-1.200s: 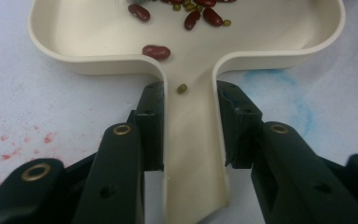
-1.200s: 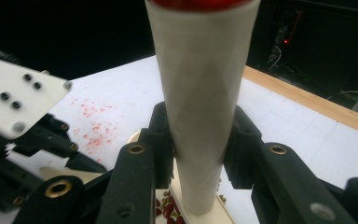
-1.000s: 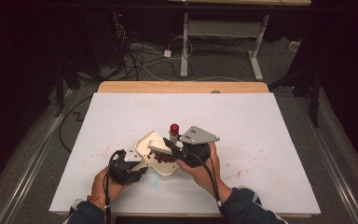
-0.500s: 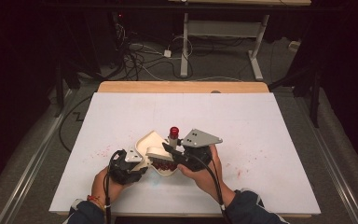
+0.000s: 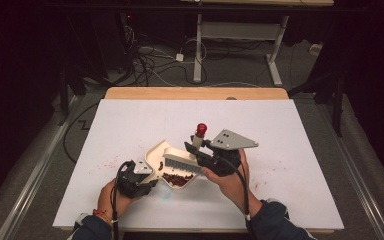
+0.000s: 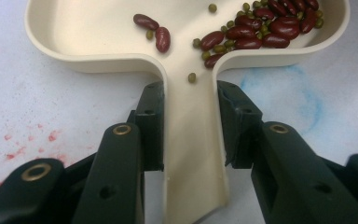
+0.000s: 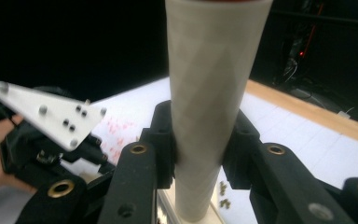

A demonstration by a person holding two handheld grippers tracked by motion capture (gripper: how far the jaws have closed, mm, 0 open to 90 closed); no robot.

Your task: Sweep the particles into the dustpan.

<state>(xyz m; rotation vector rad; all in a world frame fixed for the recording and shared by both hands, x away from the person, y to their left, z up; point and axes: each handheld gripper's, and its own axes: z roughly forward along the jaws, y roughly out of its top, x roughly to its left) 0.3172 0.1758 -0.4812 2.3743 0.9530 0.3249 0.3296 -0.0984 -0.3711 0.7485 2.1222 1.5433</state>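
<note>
A cream dustpan (image 5: pixel 156 156) lies on the white table (image 5: pixel 290 135), nearer the table's front edge than its back edge and a little left of the middle. Its flat handle (image 6: pixel 193 154) points toward the person, and the left gripper (image 6: pixel 191 126) is clenched on that handle, one black pad pressed against each side. Inside the pan, dark red kidney beans (image 6: pixel 265 28) and small green mung beans (image 6: pixel 220 48) are heaped in the corner on the right of the left gripper view, with two kidney beans (image 6: pixel 154 30) lying apart toward the middle and one green bean (image 6: pixel 192 77) down in the neck of the handle. The right gripper (image 7: pixel 198 140) grasps the pale, upright handle (image 7: pixel 212 93) of a small brush (image 5: pixel 184 163), whose red-tipped end (image 5: pixel 201 128) stands up in the high view while its bristle head sits over the pan's right side, above the bean heap. Red specks (image 5: pixel 111 161) mark the table just left of the pan, and a faint blue smudge (image 6: pixel 303 93) shows beside its near wall.
</note>
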